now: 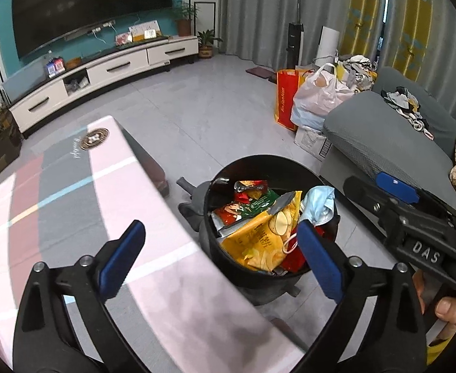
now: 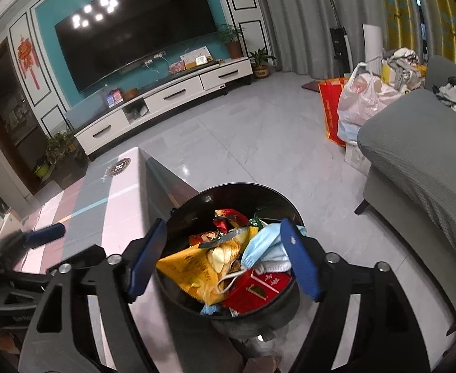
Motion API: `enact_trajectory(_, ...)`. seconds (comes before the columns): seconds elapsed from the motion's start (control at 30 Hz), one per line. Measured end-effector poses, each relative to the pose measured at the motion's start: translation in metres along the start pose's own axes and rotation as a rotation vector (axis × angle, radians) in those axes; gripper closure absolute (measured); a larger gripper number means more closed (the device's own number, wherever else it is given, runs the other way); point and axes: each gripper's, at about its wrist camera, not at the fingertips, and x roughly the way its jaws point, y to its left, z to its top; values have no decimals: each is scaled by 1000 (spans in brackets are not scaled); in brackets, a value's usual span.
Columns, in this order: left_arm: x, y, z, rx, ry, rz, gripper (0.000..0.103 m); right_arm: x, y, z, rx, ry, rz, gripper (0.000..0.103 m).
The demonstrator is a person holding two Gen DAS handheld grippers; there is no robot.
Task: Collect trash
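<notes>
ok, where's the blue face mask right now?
In the black bin, right side, on top of the yellow chip bag and red packet; the blue face mask shows in both views.

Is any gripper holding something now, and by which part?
Nothing is held: left gripper and right gripper are both open and empty above the trash bin.

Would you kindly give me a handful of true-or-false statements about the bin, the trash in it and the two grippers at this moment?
1. The black bin holds a yellow chip bag. True.
2. The bin stands on top of the table. False: it stands on the floor beside the table.
3. A blue face mask lies among the trash. True.
4. The right gripper is shut on the mask. False: its jaws are open and hold nothing.
5. The left gripper is open and empty. True.
</notes>
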Motion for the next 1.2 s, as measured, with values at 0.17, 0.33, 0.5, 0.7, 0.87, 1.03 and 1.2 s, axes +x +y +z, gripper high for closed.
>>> enact_trajectory(0.17, -50, 1, -8, 27, -65, 47, 3, -36, 13, -8, -28, -8, -22, 9)
enact_trajectory(0.33, -95, 3, -14, 14, -110, 77, 3, -68, 25, -14, -55, -5, -53, 3)
enact_trajectory(0.5, -132, -2, -22, -4, -117, 59, 3, -95, 39, -21, -87, 19, -105, 3)
enact_trajectory(0.7, -172, -8, -32, -29, -129, 126, 3, -128, 54, -30, -128, 15, -149, 3)
enact_trajectory(0.87, -186, -15, -43, -26, -141, 183, 3, -147, 59, -35, -137, 0, -154, 3)
enact_trajectory(1.03, -182, -14, -54, -39, -100, 194, 3, -145, 57, -43, -132, 28, -156, 3)
enact_trajectory(1.2, -178, -13, -64, -48, -75, 193, 3, -140, 57, -51, -137, 55, -146, 3)
